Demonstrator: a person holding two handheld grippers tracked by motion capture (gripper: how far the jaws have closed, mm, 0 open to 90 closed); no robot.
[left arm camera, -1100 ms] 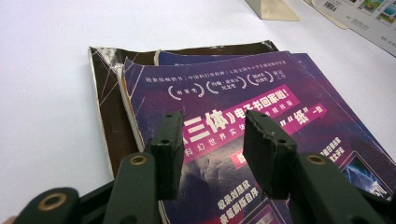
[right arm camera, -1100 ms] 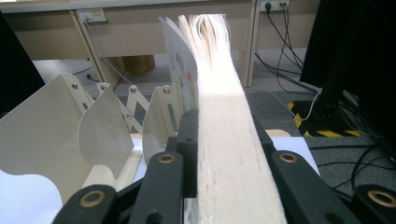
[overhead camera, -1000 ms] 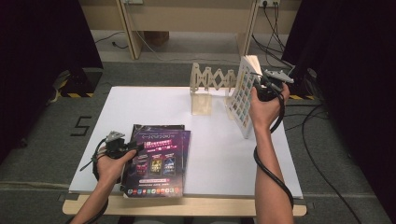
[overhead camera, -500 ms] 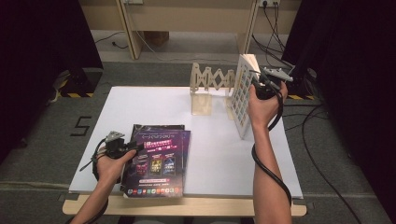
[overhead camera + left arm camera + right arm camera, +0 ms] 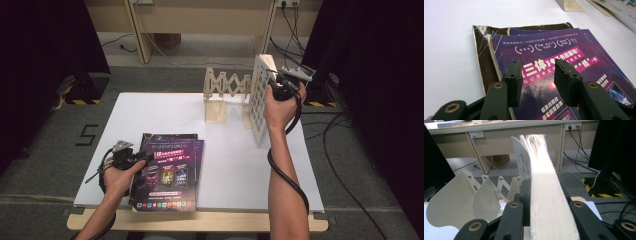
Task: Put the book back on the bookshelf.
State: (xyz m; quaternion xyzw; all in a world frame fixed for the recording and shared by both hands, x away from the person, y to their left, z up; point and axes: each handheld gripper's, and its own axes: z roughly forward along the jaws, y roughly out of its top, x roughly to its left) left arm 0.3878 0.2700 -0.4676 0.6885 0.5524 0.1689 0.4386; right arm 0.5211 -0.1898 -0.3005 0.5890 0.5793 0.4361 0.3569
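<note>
A thick white book (image 5: 260, 102) with a patterned cover stands upright near the table's far right. My right gripper (image 5: 274, 86) is shut on its upper edge. In the right gripper view the book's page edge (image 5: 547, 202) runs up between the two black jaws. A stack of purple and dark magazines (image 5: 169, 170) lies flat at the front left. My left gripper (image 5: 142, 161) sits at the stack's left edge, low over the cover. Its fingers (image 5: 514, 80) stand apart above the top purple magazine (image 5: 549, 72), open with nothing pinched between them.
A pale wooden accordion-style rack (image 5: 227, 95) stands at the back of the white table (image 5: 150, 110), just left of the upright book; its rounded plates (image 5: 451, 202) show in the right gripper view. Cables (image 5: 345, 165) lie on the floor at the right.
</note>
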